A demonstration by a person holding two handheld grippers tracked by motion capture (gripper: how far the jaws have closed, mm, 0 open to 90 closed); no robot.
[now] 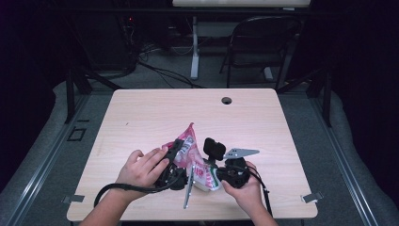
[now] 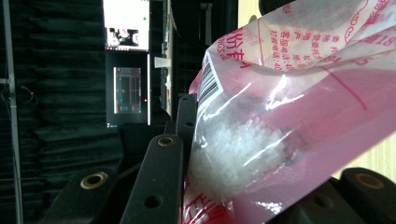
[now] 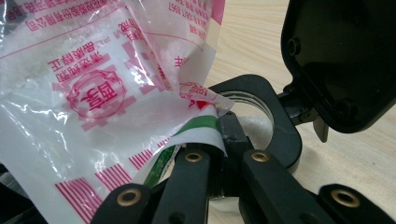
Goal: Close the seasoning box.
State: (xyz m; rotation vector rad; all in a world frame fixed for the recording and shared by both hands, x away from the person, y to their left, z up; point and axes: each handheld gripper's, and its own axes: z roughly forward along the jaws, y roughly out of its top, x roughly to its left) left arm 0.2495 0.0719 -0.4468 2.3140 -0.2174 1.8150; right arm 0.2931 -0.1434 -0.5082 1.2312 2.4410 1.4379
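Note:
A pink and clear plastic bag of white granules is held up over the table's near middle between both grippers. My left gripper grips its left side; in the left gripper view the bag bulges between the jaws of that gripper. My right gripper is shut on the bag's green and white lower edge. Just behind the right jaws stands a black-rimmed jar with its black flip lid swung open. That lid stands upright beside the bag.
The light wooden table has a cable hole near its far edge. Beyond it stand a dark folding chair and a white desk leg. Cables trail from both grippers toward the near edge.

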